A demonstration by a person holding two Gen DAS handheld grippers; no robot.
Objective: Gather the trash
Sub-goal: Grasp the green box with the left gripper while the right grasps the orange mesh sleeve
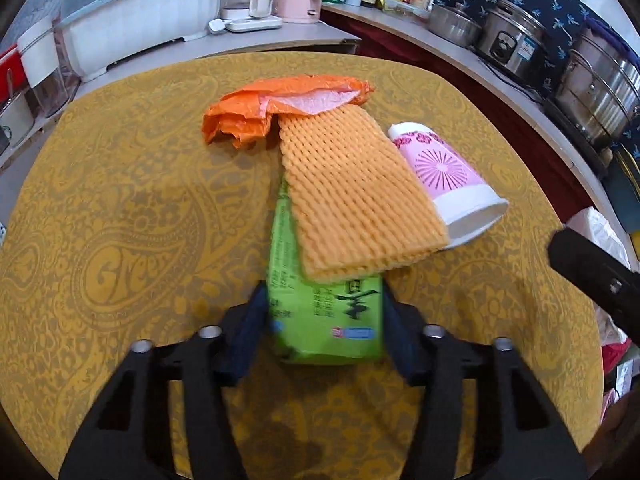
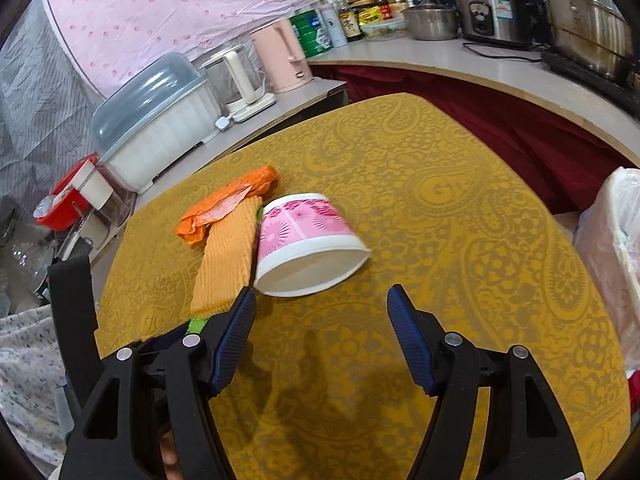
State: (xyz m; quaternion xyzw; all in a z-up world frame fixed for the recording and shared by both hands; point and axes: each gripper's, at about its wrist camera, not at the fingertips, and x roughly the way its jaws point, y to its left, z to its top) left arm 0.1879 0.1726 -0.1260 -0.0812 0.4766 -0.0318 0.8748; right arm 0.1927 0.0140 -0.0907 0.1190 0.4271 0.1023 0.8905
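Observation:
In the left wrist view a green drink carton (image 1: 324,320) lies on the yellow tablecloth between the fingers of my left gripper (image 1: 325,320), which is shut on it. An orange foam net (image 1: 352,192) lies across the carton's far end. Beyond it is a crumpled orange plastic bag (image 1: 260,108). A pink-and-white paper cup (image 1: 448,176) lies on its side at the right. In the right wrist view my right gripper (image 2: 322,316) is open and empty, just short of the cup (image 2: 304,244), with the net (image 2: 230,256) and bag (image 2: 224,204) to its left.
The table (image 2: 460,220) has a yellow patterned cloth. A bin lined with a white bag (image 2: 616,248) stands off its right edge. Counters behind hold a white covered container (image 2: 156,128), a pink kettle (image 2: 284,56), bottles and steel pots (image 2: 492,8).

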